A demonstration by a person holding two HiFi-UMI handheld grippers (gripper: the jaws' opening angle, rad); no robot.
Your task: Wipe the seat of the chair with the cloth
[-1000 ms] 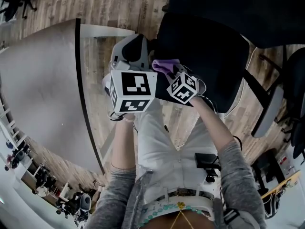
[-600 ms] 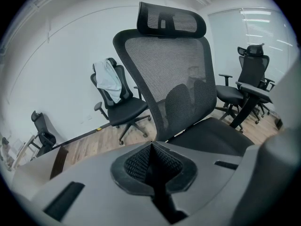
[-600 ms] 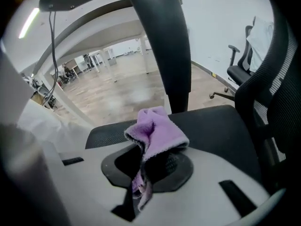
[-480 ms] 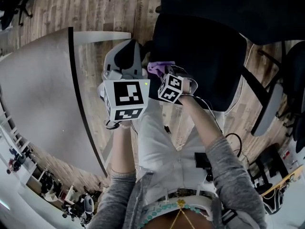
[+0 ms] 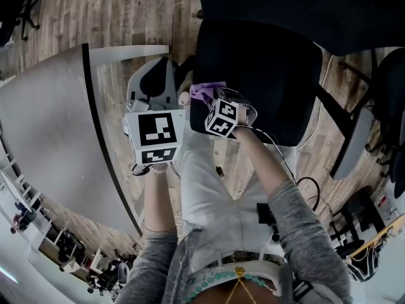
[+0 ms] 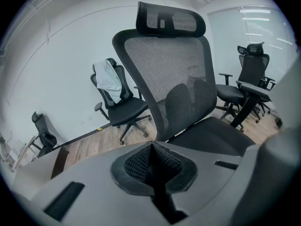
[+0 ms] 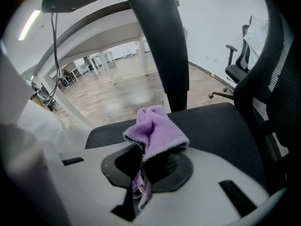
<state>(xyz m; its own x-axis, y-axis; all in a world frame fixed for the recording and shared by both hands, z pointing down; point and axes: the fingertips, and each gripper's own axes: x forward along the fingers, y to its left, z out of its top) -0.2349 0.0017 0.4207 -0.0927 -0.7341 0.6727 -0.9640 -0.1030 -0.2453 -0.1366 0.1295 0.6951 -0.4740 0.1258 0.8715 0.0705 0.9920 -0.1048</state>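
As the head view looks down on me, my right claw [image 5: 204,101] sits at the near left corner of the chair seat [image 5: 266,75]. The purple cloth [image 5: 206,90] pokes from its tip over that edge, and I cannot tell whether it touches. The rest of the seat spreads ahead and to the right of this claw, so I judge the wipe must run that way. My left claw [image 5: 154,81] hangs just left of the seat, off its edge, between it and the white counter [image 5: 50,106].

From the left gripper view, my left claw is closed on itself with nothing in it. The chair's mesh backrest [image 6: 164,74] stands ahead of it, and the seat lies ahead and to the right.

From the right gripper view, my right claw is clamped on the cloth, which bunches up and forward past the tips. The seat lies directly ahead and below, running away toward the backrest at the right.
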